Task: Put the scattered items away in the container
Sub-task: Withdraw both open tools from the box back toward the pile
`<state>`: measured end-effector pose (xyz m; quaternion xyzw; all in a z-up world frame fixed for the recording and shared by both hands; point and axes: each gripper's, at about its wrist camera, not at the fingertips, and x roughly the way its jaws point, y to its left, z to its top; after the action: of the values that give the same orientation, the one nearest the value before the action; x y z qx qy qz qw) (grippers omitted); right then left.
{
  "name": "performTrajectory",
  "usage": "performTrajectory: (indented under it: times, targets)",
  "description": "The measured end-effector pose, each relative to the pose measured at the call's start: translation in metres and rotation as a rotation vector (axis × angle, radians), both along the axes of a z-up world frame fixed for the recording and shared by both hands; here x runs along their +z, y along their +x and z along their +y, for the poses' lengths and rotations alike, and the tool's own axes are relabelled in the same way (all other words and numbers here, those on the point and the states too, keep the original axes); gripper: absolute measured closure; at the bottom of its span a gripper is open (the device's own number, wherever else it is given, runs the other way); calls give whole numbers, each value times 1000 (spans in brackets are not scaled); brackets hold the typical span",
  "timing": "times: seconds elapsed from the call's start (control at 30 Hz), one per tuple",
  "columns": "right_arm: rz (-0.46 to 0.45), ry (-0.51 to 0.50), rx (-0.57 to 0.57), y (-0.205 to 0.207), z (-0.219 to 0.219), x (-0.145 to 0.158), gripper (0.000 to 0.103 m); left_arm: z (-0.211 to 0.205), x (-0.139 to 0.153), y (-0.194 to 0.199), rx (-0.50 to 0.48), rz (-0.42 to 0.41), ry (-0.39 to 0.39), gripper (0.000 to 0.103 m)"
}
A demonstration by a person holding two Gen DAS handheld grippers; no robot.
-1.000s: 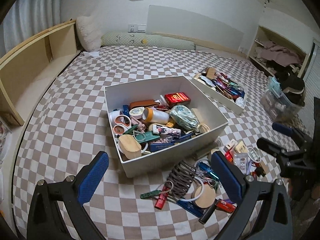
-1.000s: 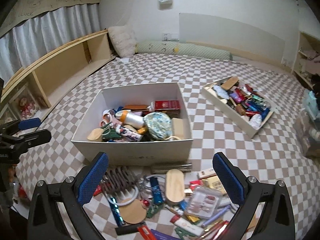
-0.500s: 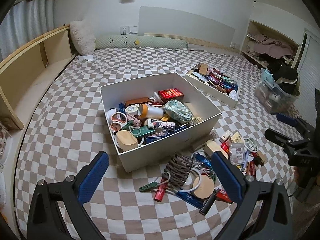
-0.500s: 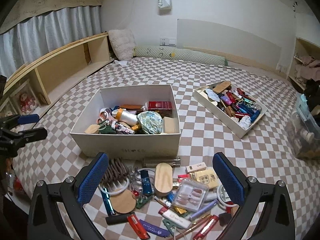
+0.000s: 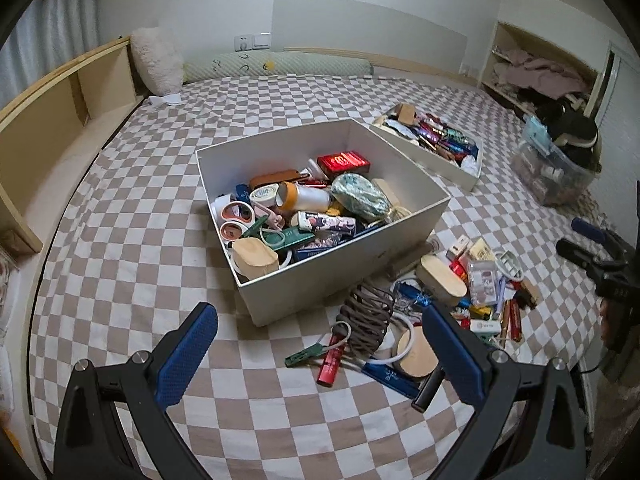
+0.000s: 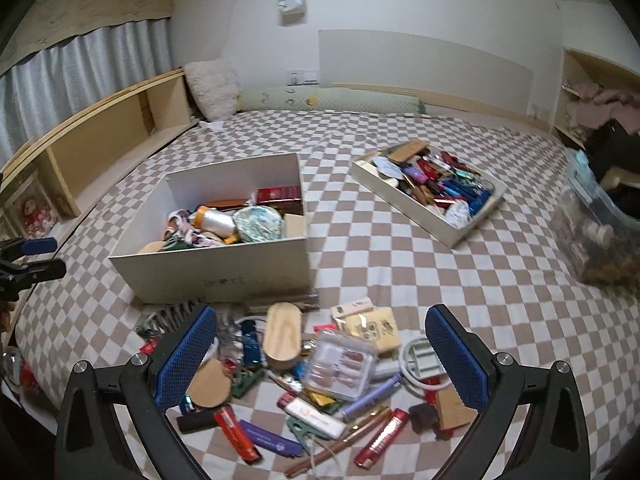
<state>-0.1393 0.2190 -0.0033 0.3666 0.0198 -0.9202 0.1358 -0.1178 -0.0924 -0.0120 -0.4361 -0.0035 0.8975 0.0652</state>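
Left wrist view: you've pulled back and up; your left gripper [image 5: 320, 354] hangs empty, jaws apart, short of the white box [image 5: 344, 276] mid-bed.

Right wrist view: your right gripper [image 6: 320, 354], jaws apart, has backed off too, over the scattered pile [image 6: 340, 364] by the bed's near edge. Nothing picked yet.

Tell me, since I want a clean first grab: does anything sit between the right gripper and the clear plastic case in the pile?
Nothing visible does. The right gripper, open, hangs over the clear plastic case, which lies on top of the pile.
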Motion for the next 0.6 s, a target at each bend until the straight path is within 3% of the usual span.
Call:
performTrajectory:
  times: [0.33,0.6]
  targets:
    - [-27,-6,-36,2,26,-29,0,32,-19,1,-117,-23,-75,0]
    - [-108,11,-36,8,36,-72,0,56,-48,4,-217,-86,-141,0]
